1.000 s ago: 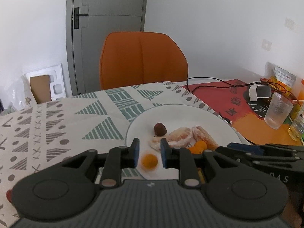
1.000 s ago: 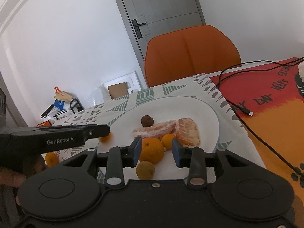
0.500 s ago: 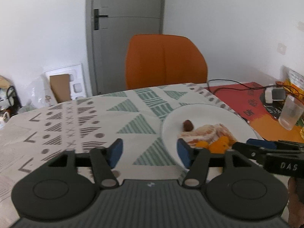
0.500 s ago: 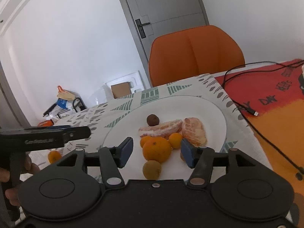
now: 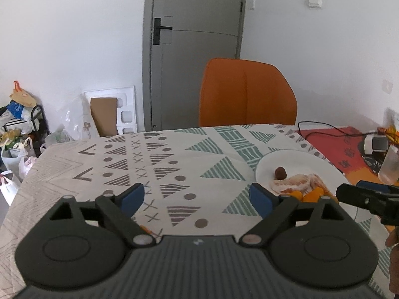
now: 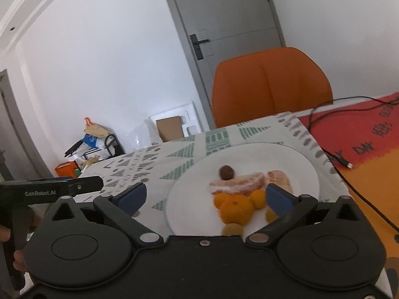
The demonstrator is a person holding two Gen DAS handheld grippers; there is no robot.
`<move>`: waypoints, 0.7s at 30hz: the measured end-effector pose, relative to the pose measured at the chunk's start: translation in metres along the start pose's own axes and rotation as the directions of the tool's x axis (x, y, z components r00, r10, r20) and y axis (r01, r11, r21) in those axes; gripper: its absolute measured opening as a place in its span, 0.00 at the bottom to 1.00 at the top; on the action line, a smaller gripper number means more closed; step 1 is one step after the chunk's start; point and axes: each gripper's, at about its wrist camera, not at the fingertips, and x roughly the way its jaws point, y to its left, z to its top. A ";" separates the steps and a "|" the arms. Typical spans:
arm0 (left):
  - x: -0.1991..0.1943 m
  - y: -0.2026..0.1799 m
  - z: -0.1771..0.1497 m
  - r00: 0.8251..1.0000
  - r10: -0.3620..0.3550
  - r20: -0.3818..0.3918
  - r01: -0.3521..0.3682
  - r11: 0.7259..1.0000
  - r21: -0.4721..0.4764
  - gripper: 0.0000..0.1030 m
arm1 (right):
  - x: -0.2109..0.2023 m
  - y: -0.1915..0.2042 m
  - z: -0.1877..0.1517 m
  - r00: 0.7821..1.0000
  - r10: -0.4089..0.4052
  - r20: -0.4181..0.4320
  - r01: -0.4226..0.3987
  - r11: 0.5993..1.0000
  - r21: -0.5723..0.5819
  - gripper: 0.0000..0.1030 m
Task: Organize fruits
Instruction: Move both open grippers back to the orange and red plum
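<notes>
Both my jaws gape, empty. Plate (image 6: 309, 172): mandarin (image 6: 236, 210) sits centred just beyond my right gripper (image 6: 204, 195). Left gripper (image 5: 197, 195) lies farther left, over bare table (image 5: 99, 164).

The patterned tablecloth (image 5: 174, 164) is bare and open from 9 to 12 o'clock of the left gripper (image 5: 197, 195), whose blue tips stand wide apart. At 2 o'clock the white plate (image 5: 299, 159) and its fruit pile (image 6: 237, 199) fill the space. The right gripper (image 6: 205, 194), also spread wide, blocks at 3 o'clock.
</notes>
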 end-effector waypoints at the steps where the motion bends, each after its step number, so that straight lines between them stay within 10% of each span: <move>1: -0.002 0.003 0.000 1.000 0.004 0.004 -0.004 1.000 0.000 0.88 | 0.000 0.003 0.000 1.000 0.004 -0.003 -0.004 1.000 -0.003 1.00; 21: -0.031 0.071 -0.010 0.996 0.075 0.047 -0.070 0.992 -0.105 0.88 | 0.019 0.060 0.002 0.998 0.060 -0.038 -0.062 0.997 -0.047 1.00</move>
